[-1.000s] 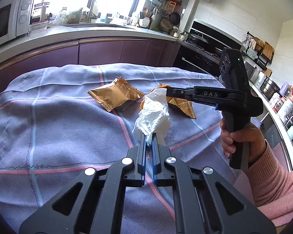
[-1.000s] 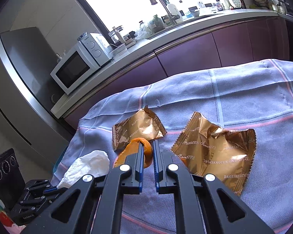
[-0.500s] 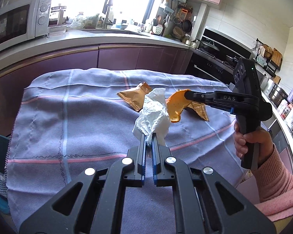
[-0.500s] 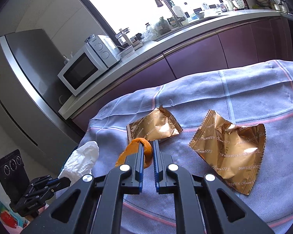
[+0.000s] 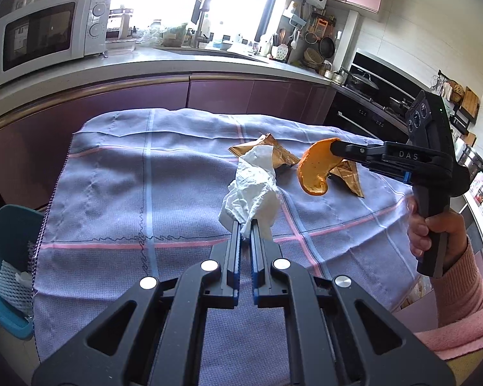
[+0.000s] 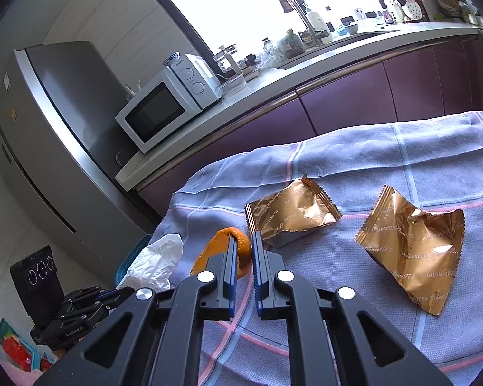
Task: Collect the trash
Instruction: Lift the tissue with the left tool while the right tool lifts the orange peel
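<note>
Both tongs have swung toward the teal bin (image 5: pixel 3 257) beside the desk (image 5: pixel 112 167), which now shows. Two gold wrappers (image 6: pixel 412 244) remain on the cloth. Left tongs (image 5: pixel 245 225) grasp the white tissue (image 5: pixel 251 193); right tongs (image 6: pixel 243 247) clench the orange peel (image 6: pixel 222 244). Likely next: dropping both in.

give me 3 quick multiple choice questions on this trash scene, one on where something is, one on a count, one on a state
1. Where is the teal bin?
A. on the cloth
B. beside the table's left edge
C. on the counter

2. How many gold wrappers lie on the cloth?
A. one
B. two
C. four

3. What does the right gripper hold?
A. orange peel
B. tissue
C. nothing

Answers:
1 B, it sits low beside the cloth's hanging edge.
2 B, one wrapper lies left of the other.
3 A, it is shut on the orange peel; the left gripper grips the tissue.
</note>
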`<control>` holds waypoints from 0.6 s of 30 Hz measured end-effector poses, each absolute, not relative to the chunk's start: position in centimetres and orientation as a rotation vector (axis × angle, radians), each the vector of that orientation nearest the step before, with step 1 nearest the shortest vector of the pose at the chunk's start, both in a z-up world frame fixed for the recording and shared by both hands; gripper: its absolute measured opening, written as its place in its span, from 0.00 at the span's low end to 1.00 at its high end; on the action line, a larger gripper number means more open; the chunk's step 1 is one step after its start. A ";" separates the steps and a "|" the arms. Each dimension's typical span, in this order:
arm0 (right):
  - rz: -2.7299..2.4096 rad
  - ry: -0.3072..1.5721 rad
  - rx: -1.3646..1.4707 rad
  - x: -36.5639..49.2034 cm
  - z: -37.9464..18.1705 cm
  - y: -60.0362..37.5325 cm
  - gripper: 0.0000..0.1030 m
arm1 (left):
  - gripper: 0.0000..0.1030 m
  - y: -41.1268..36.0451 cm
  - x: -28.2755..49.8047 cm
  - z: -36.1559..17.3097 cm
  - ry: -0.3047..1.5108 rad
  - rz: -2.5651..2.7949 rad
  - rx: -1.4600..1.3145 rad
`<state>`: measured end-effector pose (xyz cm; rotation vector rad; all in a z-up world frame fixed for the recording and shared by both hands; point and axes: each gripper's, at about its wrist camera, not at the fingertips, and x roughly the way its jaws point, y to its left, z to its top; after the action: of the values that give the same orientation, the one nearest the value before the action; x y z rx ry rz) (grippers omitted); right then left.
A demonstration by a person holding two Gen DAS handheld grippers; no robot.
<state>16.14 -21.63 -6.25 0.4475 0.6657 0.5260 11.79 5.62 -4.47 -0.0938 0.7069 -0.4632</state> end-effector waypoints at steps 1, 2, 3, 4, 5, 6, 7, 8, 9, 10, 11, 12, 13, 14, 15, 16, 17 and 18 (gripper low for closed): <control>0.531 0.665 0.446 16.1 -6.2 -21.5 0.08 | 0.05 5.8 11.7 -4.5 0.705 -0.460 -0.095; 0.535 0.664 0.447 16.1 -6.1 -21.3 0.08 | 0.05 5.8 11.7 -4.3 0.705 -0.457 -0.095; 0.540 0.664 0.447 16.1 -6.1 -21.2 0.08 | 0.05 6.0 11.6 -4.3 0.704 -0.454 -0.095; 0.545 0.662 0.446 16.0 -6.0 -21.0 0.08 | 0.05 6.1 11.5 -4.3 0.702 -0.450 -0.094; 0.550 0.662 0.446 16.0 -5.9 -20.8 0.08 | 0.05 6.2 11.5 -4.2 0.701 -0.447 -0.092; 0.555 0.662 0.446 16.0 -5.9 -20.6 0.08 | 0.05 6.2 11.4 -4.1 0.699 -0.443 -0.090; 0.560 0.661 0.444 16.0 -5.8 -20.4 0.08 | 0.05 6.3 11.3 -4.1 0.698 -0.438 -0.088; 0.564 0.660 0.442 15.9 -5.8 -20.2 0.08 | 0.05 6.5 11.2 -4.0 0.696 -0.436 -0.088; 0.570 0.659 0.442 15.9 -5.7 -20.0 0.08 | 0.05 6.6 11.2 -3.9 0.694 -0.435 -0.089; 0.575 0.658 0.440 15.9 -5.6 -19.8 0.08 | 0.05 6.8 11.1 -3.9 0.692 -0.431 -0.089; 0.579 0.657 0.438 15.9 -5.6 -19.6 0.08 | 0.05 6.9 11.0 -3.8 0.691 -0.428 -0.090; 0.585 0.657 0.438 15.9 -5.5 -19.4 0.08 | 0.05 7.0 11.0 -3.7 0.690 -0.426 -0.091; 0.589 0.657 0.437 15.9 -5.5 -19.2 0.08 | 0.05 7.1 10.9 -3.7 0.689 -0.423 -0.091; 0.592 0.656 0.436 16.0 -5.5 -19.0 0.08 | 0.05 7.2 10.8 -3.6 0.688 -0.419 -0.091; 0.596 0.656 0.436 15.9 -5.4 -18.8 0.08 | 0.05 7.3 10.7 -3.6 0.686 -0.417 -0.091; 0.600 0.655 0.436 15.9 -5.4 -18.7 0.08 | 0.05 7.4 10.6 -3.5 0.685 -0.412 -0.090; 0.603 0.655 0.436 15.9 -5.4 -18.5 0.08 | 0.05 7.5 10.6 -3.5 0.683 -0.409 -0.090; 0.606 0.654 0.435 15.9 -5.3 -18.4 0.08 | 0.05 7.7 10.6 -3.4 0.682 -0.405 -0.091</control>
<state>15.90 -18.37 -5.33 0.4354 0.6539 0.6061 10.59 7.70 -3.40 -0.0905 0.6821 -0.4055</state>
